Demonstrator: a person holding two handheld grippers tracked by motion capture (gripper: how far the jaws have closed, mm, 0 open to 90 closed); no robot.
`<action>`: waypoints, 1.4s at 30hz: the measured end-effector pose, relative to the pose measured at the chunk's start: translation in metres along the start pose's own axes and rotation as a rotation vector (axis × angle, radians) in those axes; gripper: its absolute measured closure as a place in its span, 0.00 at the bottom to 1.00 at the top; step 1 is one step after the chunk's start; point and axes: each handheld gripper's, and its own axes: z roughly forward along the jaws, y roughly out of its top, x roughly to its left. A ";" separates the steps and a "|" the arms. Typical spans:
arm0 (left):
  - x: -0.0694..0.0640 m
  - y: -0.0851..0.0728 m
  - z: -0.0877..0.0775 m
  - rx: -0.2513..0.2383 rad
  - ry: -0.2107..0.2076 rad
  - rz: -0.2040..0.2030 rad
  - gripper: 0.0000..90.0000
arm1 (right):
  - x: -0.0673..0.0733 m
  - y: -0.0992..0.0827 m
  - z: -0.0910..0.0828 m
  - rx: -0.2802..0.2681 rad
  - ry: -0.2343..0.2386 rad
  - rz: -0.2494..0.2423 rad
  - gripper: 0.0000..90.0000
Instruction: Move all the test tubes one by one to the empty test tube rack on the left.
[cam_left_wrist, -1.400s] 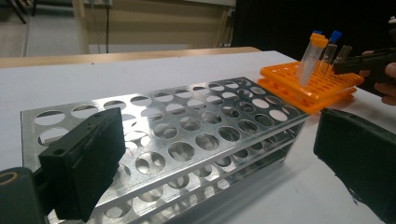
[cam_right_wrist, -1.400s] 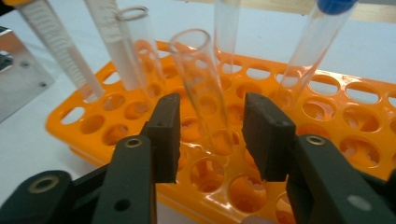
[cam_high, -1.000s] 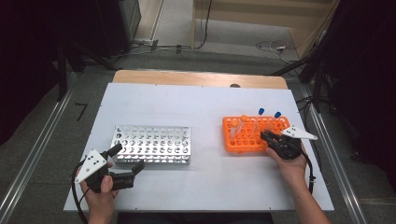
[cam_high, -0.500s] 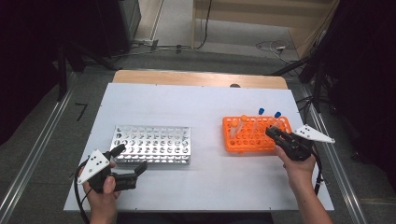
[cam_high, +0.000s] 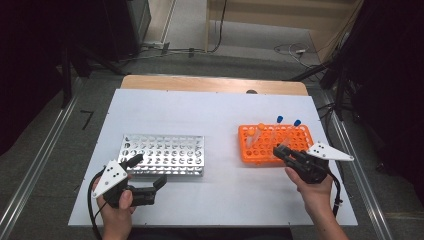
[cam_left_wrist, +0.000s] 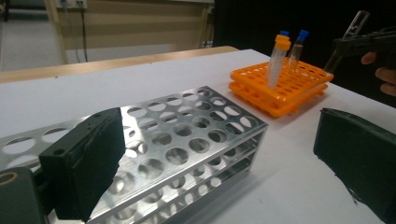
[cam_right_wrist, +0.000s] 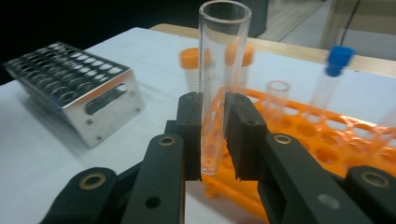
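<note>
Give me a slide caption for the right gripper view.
Right hand-held gripper clamps an uncapped clear tube above the orange rack.

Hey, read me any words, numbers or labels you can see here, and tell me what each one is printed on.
Clear glass tube clamped in the right gripper: faint printed marks on its wall, seemingly digits, too blurred to read for certain.
Orange rack, metal rack, capped tubes, left gripper: no readable text.
</note>
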 end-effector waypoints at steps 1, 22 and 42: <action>-0.002 0.001 0.002 0.003 -0.006 0.004 0.03 | 0.004 0.000 0.000 0.002 0.008 -0.004 0.82; -0.048 0.027 0.061 0.087 -0.232 0.063 0.02 | 0.055 -0.003 0.027 0.068 0.198 -0.067 0.82; -0.085 0.037 0.100 0.161 -0.350 0.068 0.50 | 0.087 -0.010 0.051 0.148 0.281 -0.152 0.82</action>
